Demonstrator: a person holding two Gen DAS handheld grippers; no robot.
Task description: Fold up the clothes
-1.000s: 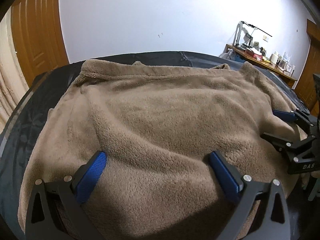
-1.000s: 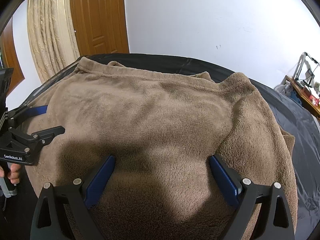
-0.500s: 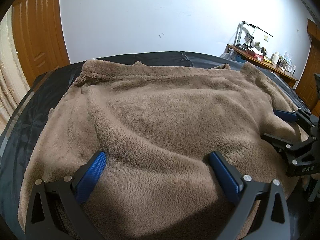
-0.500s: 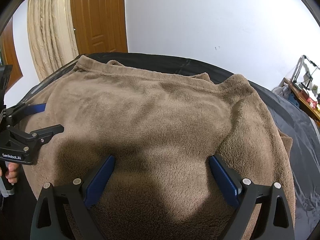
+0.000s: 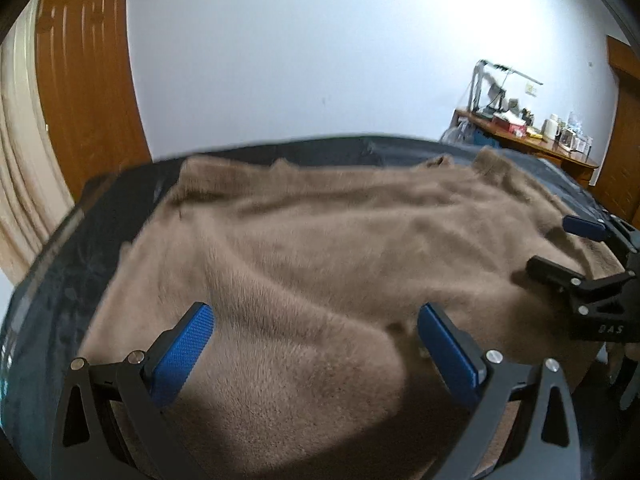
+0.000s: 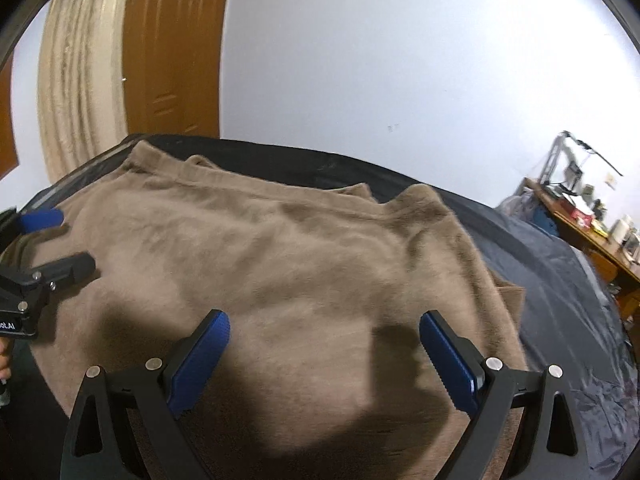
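- Brown fleece, a garment (image 5: 320, 256), lies spread flat over a dark cover (image 5: 72, 280) that fills the middle of both views; its far edge has small bumps, perhaps a collar, but blur hides the detail.
- At the far left of the left wrist view hangs a cream curtain (image 5: 20, 176), next to it a wooden door (image 5: 84, 80), then a plain white wall (image 5: 320, 52).
- Left tongs (image 5: 316, 344): the two blue pads stand wide apart, low over the near part of the garment, with nothing gripped between them. One pad (image 5: 182, 354) is over the garment's left side. A shadow falls on the fleece below the frame.
- In the right wrist view the left tongs (image 6: 60, 240) enter from the left edge, also spread, their tips on or just above the garment's left edge; contact cannot be judged. A bit of a hand (image 6: 4, 364) shows under the handle.
- Right tongs (image 6: 324, 348): jaws wide apart, empty, over the near middle of the garment, with shadows beneath.
- In the left wrist view the right tongs (image 5: 560, 248) come in from the right edge, open, tips near the garment's right side.
- Right of the garment a tan flap (image 6: 512, 296) pokes out from under it onto the cover.
- Far right, against the wall, a cluttered wooden bench (image 5: 532, 144) holds a lamp, boxes and jars, well apart from the garment.
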